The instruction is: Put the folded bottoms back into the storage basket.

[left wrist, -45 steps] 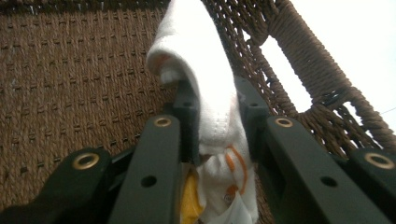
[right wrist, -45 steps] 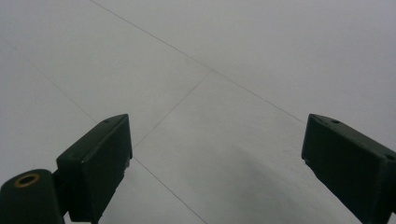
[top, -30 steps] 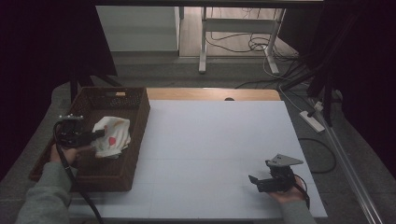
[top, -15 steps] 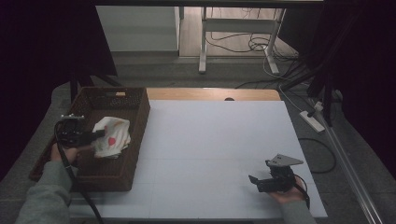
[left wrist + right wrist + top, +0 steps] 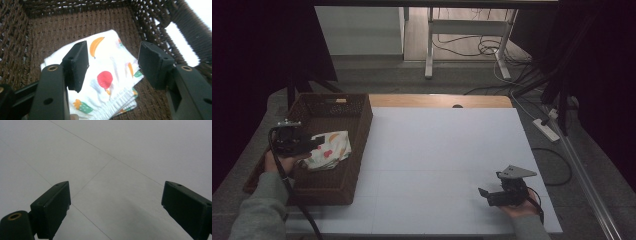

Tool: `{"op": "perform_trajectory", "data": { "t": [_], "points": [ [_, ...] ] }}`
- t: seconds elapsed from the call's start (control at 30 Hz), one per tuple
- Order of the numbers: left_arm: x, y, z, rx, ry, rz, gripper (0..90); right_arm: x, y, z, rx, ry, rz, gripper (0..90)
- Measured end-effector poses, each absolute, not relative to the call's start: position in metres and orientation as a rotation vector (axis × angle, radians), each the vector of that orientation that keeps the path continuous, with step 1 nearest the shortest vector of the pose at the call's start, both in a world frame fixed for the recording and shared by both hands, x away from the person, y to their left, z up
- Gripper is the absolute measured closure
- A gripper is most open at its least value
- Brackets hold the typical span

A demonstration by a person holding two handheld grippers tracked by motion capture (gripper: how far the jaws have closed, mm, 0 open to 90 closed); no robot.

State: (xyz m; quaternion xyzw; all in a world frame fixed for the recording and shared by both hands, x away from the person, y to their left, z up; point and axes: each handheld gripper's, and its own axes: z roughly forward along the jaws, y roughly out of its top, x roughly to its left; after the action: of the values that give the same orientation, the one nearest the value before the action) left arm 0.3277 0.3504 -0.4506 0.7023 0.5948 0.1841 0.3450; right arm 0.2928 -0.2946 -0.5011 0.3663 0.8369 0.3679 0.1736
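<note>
The high view is showing a person's left hand [image 5: 279, 161] holding the left gripper [image 5: 314, 145] over a dark brown wicker basket [image 5: 337, 185] that is sitting on the left end of the white table [image 5: 447, 150]. A folded white cloth with a fruit print [image 5: 329, 149] is lying on the basket's floor, toward its right wall, and the gripper's tip is hanging just at the cloth's left edge. A black cable [image 5: 292, 200] is trailing from this gripper down past the grey sleeve [image 5: 259, 215].

The left gripper view is looking down between the two black jaws at the same folded cloth [image 5: 110, 75]. The jaws are standing spread apart, one on each side of the cloth's printed top, with nothing pinched between them; whether the pads are touching the fabric cannot be told. The layered folds are showing along the cloth's near edge, and the woven wall of the basket [image 5: 150, 22] is rising just beside it.

At the table's near right, the right gripper [image 5: 486, 194] is resting low over the bare tabletop in the person's right hand [image 5: 522, 207], well apart from the basket. The right gripper view is showing its jaws wide apart over the plain white table surface [image 5: 120, 170], gripping nothing.
</note>
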Motion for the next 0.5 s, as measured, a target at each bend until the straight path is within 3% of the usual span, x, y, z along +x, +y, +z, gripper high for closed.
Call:
{"op": "perform_trajectory", "data": {
  "t": [0.5],
  "points": [
    [0.295, 0.325, -0.419, 1.836, 1.361, 0.420, 40.3, 0.292, -0.295, -0.500, 1.039, 2.371, 1.053, 9.0]
  ]
}}
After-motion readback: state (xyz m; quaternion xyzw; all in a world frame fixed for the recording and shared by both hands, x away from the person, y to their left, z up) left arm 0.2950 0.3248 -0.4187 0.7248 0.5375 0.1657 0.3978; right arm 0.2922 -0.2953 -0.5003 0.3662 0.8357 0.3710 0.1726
